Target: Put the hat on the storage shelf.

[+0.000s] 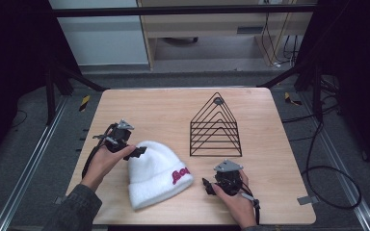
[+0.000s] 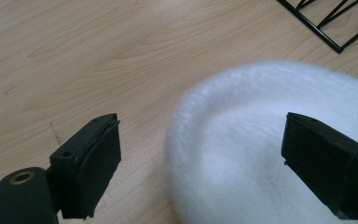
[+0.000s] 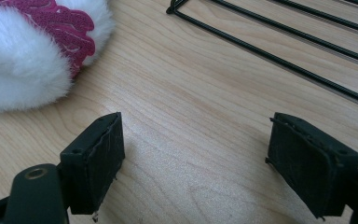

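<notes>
A white fluffy beanie [image 1: 156, 173] with red lettering [image 1: 180, 174] on its cuff lies on the wooden table [image 1: 164, 110], near the front middle. My left gripper [image 1: 138, 152] is at the beanie's top left edge, open, its jaws spread over the hat's crown [image 2: 261, 154] without holding it. My right gripper [image 1: 208, 186] stands open just right of the cuff, above bare wood. In the right gripper view the cuff [image 3: 23, 70] with the red letters [image 3: 70, 32] is at the upper left, apart from the jaws.
A black wire rack [image 1: 215, 127] shaped like nested triangles stands on the table behind the right gripper; its base wires [image 3: 279, 51] cross the right gripper view. The table's front edge is close to both hands. Cables [image 1: 327, 178] lie on the floor at right.
</notes>
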Action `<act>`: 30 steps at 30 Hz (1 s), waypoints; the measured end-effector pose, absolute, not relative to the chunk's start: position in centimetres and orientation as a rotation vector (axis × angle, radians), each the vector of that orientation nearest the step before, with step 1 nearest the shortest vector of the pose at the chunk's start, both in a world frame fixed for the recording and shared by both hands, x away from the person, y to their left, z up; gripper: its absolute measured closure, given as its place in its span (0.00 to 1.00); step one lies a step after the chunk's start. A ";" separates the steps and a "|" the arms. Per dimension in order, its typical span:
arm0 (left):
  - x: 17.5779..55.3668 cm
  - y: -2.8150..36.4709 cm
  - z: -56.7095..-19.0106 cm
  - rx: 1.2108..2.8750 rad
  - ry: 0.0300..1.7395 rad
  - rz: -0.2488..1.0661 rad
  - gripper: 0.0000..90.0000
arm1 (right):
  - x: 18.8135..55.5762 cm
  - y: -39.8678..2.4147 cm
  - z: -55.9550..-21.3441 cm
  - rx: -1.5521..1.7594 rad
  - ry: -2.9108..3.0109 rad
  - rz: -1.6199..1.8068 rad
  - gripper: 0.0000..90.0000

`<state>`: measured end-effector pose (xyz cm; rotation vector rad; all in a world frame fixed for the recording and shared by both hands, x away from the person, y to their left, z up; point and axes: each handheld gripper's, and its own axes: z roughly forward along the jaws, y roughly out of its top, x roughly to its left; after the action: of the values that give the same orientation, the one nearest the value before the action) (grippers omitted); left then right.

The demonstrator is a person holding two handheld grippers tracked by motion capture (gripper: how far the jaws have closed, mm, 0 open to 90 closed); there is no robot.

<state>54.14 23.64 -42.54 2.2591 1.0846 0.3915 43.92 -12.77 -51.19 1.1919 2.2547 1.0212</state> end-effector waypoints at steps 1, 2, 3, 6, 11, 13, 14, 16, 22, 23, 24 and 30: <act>54.3 23.7 -42.7 2.259 1.098 0.395 0.14 | 43.9 -12.8 -51.2 1.195 2.253 1.021 0.21; 54.4 23.7 -42.7 2.258 1.105 0.388 0.15 | 43.9 -12.8 -51.2 1.195 2.253 1.021 0.21; 54.4 23.7 -42.7 2.258 1.105 0.388 0.15 | 43.9 -12.8 -51.2 1.195 2.253 1.021 0.21; 54.8 23.9 -43.0 2.263 1.127 0.369 0.18 | 43.9 -12.8 -51.2 1.195 2.253 1.021 0.21; 55.2 24.1 -43.3 2.268 1.148 0.359 0.21 | 43.9 -12.8 -51.2 1.195 2.253 1.021 0.21; 55.4 24.1 -43.6 2.277 1.159 0.342 0.24 | 43.9 -12.8 -51.2 1.196 2.253 1.021 0.21; 55.4 24.1 -43.6 2.277 1.159 0.342 0.25 | 43.9 -12.8 -51.2 1.196 2.253 1.021 0.21; 55.5 24.1 -43.6 2.283 1.161 0.331 0.26 | 43.9 -12.8 -51.2 1.193 2.253 1.021 0.21; 55.4 23.9 -43.6 2.278 1.166 0.348 0.28 | 43.9 -12.8 -51.2 1.195 2.253 1.021 0.21; 55.5 23.9 -43.7 2.286 1.170 0.351 0.30 | 43.9 -12.8 -51.2 1.195 2.253 1.021 0.21; 55.5 23.9 -43.7 2.286 1.170 0.351 0.31 | 43.9 -12.8 -51.2 1.195 2.253 1.021 0.21; 55.8 24.0 -44.1 2.307 1.184 0.336 0.42 | 43.9 -12.8 -51.2 1.196 2.253 1.021 0.21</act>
<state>55.79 23.99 -44.14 2.3065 1.1839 0.3361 43.92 -12.75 -51.18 1.1956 2.2530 1.0209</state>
